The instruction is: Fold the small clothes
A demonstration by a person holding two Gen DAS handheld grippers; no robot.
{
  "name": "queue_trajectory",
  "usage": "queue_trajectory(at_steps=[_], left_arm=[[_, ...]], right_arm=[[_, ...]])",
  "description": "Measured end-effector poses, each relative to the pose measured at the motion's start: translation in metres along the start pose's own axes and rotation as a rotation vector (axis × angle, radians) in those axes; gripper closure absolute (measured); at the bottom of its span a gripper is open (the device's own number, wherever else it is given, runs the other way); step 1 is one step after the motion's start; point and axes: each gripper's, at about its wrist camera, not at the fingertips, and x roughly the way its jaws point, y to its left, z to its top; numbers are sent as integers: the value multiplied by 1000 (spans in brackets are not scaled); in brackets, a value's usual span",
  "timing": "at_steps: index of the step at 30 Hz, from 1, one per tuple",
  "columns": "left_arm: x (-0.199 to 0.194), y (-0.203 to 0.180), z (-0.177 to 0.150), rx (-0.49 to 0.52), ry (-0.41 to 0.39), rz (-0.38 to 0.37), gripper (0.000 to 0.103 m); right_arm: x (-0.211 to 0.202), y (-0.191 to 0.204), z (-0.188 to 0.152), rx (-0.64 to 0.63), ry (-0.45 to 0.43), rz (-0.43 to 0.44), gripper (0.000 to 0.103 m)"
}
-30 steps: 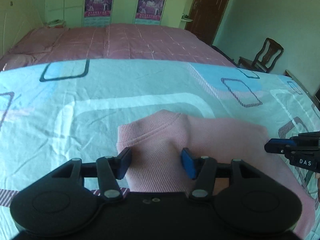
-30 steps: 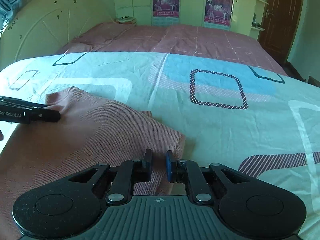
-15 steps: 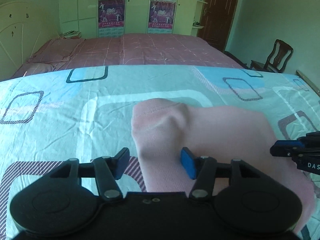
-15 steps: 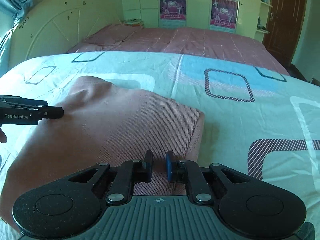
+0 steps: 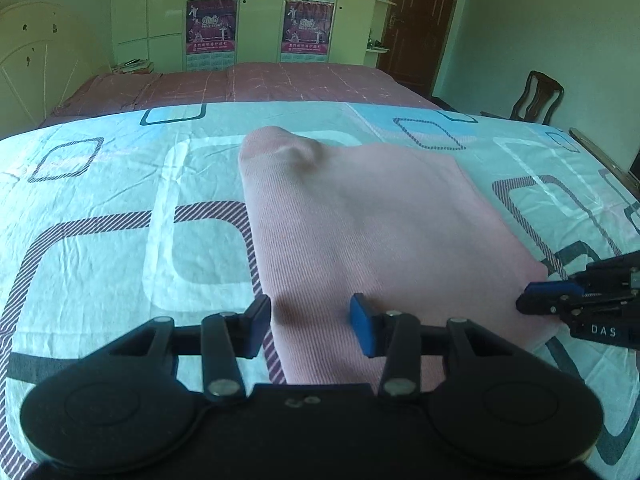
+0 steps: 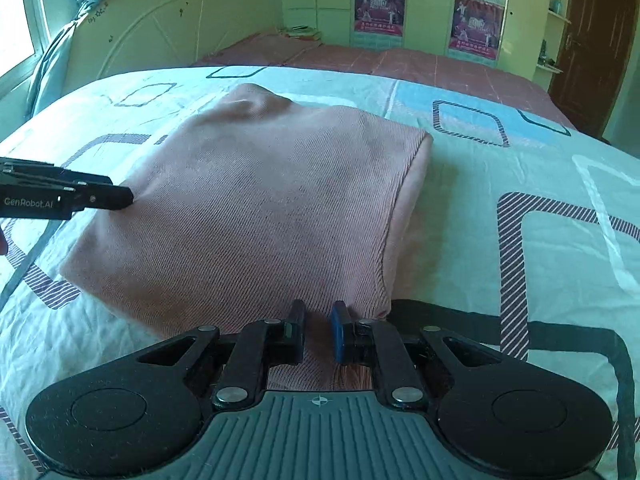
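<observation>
Pink ribbed top [image 5: 372,232] is lying folded on your patterned bed sheet [image 5: 120,248], one far corner bunched up. Your right gripper [image 6: 318,326] is pinched tight on its near edge. Your left gripper [image 5: 310,322] is closing with the near left edge between the jaws, pads not pressing yet.

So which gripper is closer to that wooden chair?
Right. The right gripper pinches the pink garment's edge on the wooden chair's side; the left gripper, jaws closing over cloth, sits farther across.
</observation>
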Motion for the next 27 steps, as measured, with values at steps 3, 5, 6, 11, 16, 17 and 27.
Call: queue_trajectory(at_steps=[3, 5, 6, 11, 16, 17, 27], left_arm=[[2, -8, -16, 24, 37, 12, 57], [5, -6, -29, 0, 62, 15, 56], [5, -6, -35, -9, 65, 17, 56], [-3, -6, -43, -13, 60, 38, 51], [-24, -1, -39, -42, 2, 60, 35], [-28, 1, -40, -55, -25, 57, 29], [-36, 30, -30, -240, -79, 43, 103]], right_arm=[[-2, 1, -10, -4, 24, 5, 91], [-1, 1, -19, -1, 26, -1, 91], [-2, 0, -22, 9, 19, 1, 91], [-2, -1, -28, 12, -9, 7, 91], [-14, -12, -33, 81, -40, 75, 71], [-19, -13, -34, 87, -54, 113, 51], [-40, -46, -26, 234, -127, 103, 43]])
